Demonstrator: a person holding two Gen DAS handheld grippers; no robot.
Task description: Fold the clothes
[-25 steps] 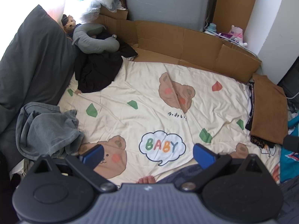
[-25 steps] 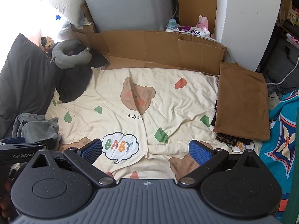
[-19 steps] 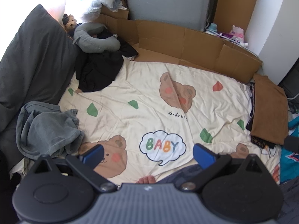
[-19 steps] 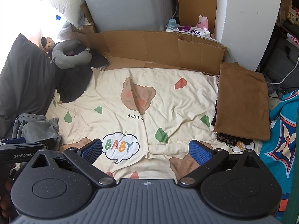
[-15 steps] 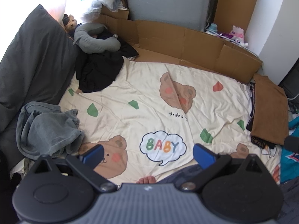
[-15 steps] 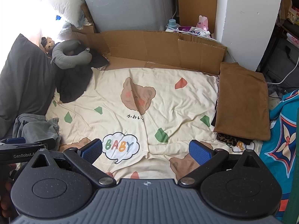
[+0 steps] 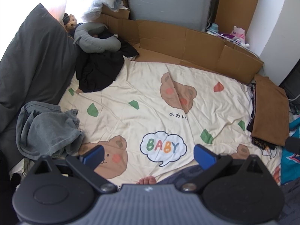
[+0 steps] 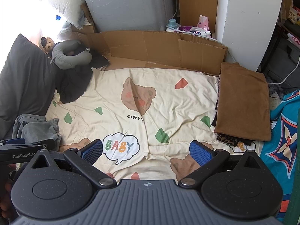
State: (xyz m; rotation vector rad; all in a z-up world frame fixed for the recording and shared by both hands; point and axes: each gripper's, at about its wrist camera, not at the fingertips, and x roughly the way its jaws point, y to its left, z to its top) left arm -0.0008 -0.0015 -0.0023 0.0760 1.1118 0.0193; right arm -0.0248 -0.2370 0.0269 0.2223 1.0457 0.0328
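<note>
Hovering released, left gripper [image 7: 148,156] and right gripper [image 8: 146,151] overlook bare blanket [image 7: 150,101] between clothes.

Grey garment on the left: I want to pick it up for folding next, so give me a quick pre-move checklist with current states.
1. Left gripper open and empty: ok.
2. Right gripper open and empty: ok.
3. Grey garment uncovered, nothing lying on it: ok.
4. Bear-print sheet bare in the middle for folding: ok.
5. Folded brown garment stacked at the sheet's edge, out of the way: ok.
6. Garment's collar or hem findable: cannot tell, it is crumpled.
</note>
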